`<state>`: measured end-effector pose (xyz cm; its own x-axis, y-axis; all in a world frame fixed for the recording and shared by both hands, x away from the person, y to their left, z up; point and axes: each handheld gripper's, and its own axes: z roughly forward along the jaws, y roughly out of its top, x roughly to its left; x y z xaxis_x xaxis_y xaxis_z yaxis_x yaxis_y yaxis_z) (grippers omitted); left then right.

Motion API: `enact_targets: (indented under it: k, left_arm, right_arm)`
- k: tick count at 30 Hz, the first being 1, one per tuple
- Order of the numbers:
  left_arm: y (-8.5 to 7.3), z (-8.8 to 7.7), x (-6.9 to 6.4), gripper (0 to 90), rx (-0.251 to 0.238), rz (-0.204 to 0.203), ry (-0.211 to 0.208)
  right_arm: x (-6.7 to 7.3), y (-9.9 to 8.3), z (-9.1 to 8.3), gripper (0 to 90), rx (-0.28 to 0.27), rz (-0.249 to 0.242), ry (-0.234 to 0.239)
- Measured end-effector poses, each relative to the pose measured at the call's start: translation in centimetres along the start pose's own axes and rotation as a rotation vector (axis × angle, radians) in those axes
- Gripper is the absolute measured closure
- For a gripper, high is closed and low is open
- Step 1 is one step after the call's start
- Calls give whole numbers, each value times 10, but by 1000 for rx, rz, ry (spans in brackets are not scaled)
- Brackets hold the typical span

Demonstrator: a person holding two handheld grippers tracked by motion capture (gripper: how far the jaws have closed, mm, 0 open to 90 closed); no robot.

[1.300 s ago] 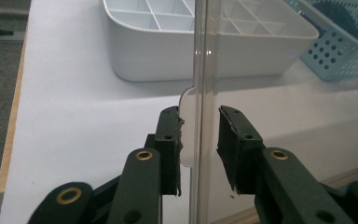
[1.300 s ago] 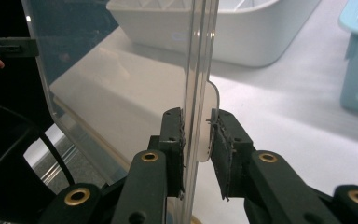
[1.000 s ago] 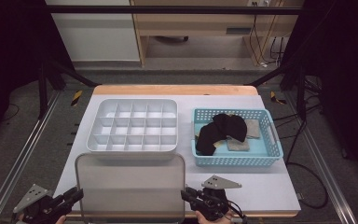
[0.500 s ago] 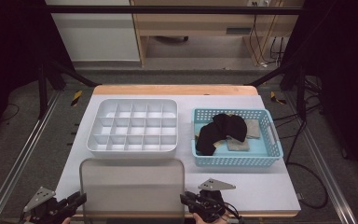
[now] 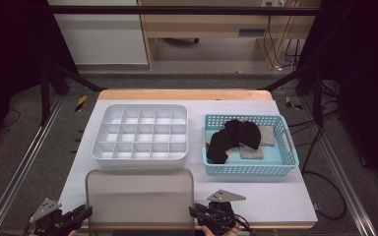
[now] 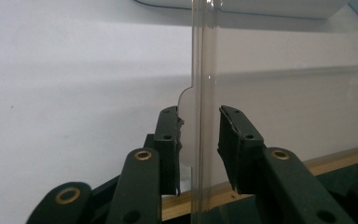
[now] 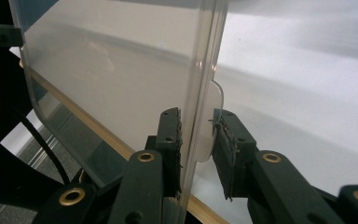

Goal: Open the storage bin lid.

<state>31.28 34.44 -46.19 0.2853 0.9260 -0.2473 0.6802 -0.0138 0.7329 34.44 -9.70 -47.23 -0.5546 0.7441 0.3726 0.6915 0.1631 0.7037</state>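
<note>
A clear plastic lid (image 5: 140,196) stands nearly upright over the table's front edge, held at both ends. My left gripper (image 5: 86,212) grips its left edge. In the left gripper view the jaws (image 6: 200,140) straddle the lid's rim (image 6: 204,56) and its small round tab. My right gripper (image 5: 193,211), with its grey plate on top, grips the lid's right edge. In the right gripper view the jaws (image 7: 196,140) sit on either side of the lid (image 7: 121,70), with the tab against one pad.
A white tray with several compartments (image 5: 139,158) sits behind the lid at centre left. To its right a light blue basket (image 5: 251,169) holds a black cloth bundle (image 5: 231,137) and grey pieces (image 5: 251,151). Bare white table (image 5: 275,196) lies at the front right.
My left gripper has shifted slightly right along the front edge. The lid and my right gripper have stayed almost where they were.
</note>
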Motion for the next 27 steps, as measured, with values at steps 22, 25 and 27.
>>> enact_targets:
  k: [22,25,27]
  left_arm:
    - [3,12,2,631,32,-13,9]
    - [3,14,2,618,35,-21,7]
    - [3,16,2,598,42,-23,8]
  right_arm:
    - [-2,1,9,638,-12,-44,-50]
    - [-3,1,10,633,-15,-43,-54]
    - [-6,1,11,628,-27,-54,-56]
